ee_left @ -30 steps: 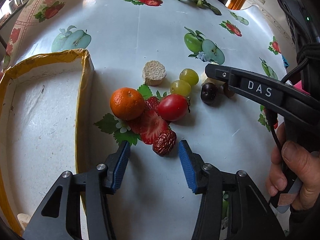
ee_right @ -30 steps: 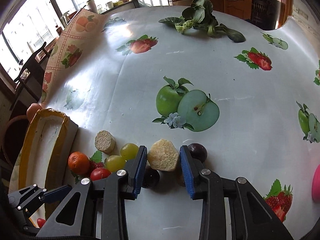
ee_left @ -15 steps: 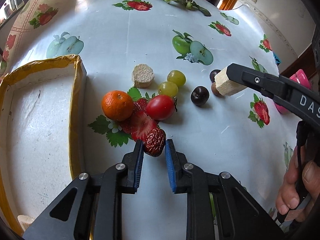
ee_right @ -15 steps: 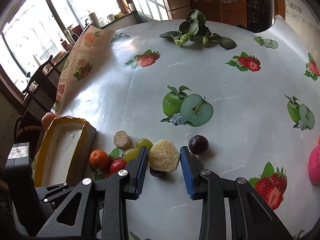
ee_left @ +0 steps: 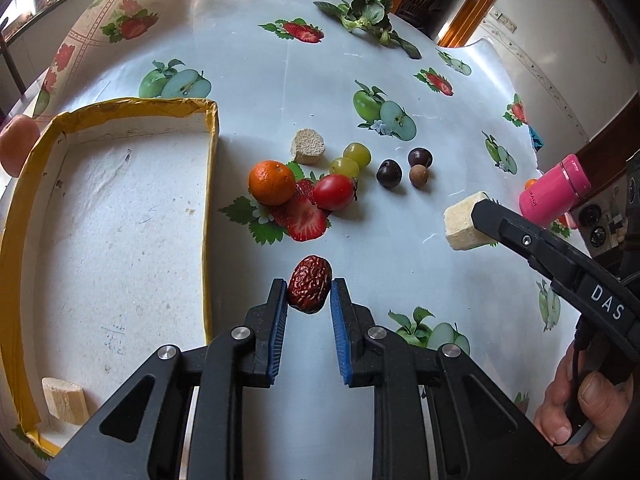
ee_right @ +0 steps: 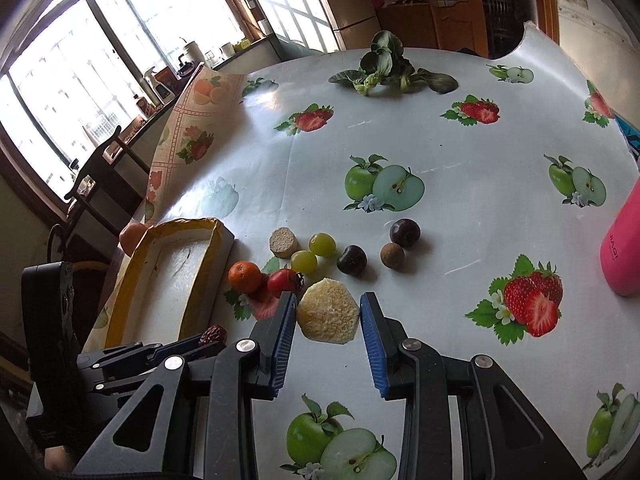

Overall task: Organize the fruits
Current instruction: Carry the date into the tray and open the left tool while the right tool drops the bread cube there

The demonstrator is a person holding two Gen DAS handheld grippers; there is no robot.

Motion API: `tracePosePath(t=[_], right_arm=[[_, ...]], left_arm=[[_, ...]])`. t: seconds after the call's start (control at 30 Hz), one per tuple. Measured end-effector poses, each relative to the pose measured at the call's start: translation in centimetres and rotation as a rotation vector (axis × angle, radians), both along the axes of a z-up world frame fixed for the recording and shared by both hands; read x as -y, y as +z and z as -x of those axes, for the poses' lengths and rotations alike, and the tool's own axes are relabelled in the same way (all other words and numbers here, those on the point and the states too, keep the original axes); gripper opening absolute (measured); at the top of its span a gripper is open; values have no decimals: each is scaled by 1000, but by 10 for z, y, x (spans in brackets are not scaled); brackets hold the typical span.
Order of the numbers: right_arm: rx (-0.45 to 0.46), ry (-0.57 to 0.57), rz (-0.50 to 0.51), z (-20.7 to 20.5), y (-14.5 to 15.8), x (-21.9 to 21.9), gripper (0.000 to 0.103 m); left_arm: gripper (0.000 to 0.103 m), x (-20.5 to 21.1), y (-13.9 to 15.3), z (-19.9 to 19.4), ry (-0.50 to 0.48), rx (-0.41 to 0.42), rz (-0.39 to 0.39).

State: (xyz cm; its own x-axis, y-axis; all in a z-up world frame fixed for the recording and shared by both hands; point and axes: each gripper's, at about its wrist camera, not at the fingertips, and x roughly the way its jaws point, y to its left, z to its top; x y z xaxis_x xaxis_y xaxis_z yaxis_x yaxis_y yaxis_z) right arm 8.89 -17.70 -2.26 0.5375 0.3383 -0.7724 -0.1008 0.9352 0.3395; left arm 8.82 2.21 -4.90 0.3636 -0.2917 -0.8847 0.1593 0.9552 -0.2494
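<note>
My left gripper jaws clamp the red date; right gripper jaws clamp the pale chunk, both above the worktop.

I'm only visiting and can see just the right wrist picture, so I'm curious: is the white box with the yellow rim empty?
Observer: No. The left wrist view shows a small pale wedge lying in the near corner of the white box with the yellow rim, which is hidden from you.
Operator: And the dark red lump at my lower left?
Observer: That is a wrinkled red dried date. The left gripper has it pinched squarely between its blue-padded fingers.
Operator: Who carries my camera?
Observer: A person's right hand grips the handle of the right gripper, which holds the pale yellow spongy chunk.
</note>
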Motion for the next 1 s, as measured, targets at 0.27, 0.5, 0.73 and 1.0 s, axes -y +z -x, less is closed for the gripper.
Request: tracePosePath(t=[0.27, 0.5, 0.73, 1.0], right_arm=[[1, 46, -2, 25, 5, -25, 33], [4, 95, 0, 38, 10, -51, 33], [6, 164, 7, 46, 12, -84, 33], [2, 226, 9, 46, 12, -119, 33]], left_arm=[[19, -19, 15, 18, 20, 24, 5], [19, -42, 24, 27, 62, 42, 14], [19, -70, 22, 31, 112, 33, 19], [19, -97, 15, 32, 160, 15, 17]])
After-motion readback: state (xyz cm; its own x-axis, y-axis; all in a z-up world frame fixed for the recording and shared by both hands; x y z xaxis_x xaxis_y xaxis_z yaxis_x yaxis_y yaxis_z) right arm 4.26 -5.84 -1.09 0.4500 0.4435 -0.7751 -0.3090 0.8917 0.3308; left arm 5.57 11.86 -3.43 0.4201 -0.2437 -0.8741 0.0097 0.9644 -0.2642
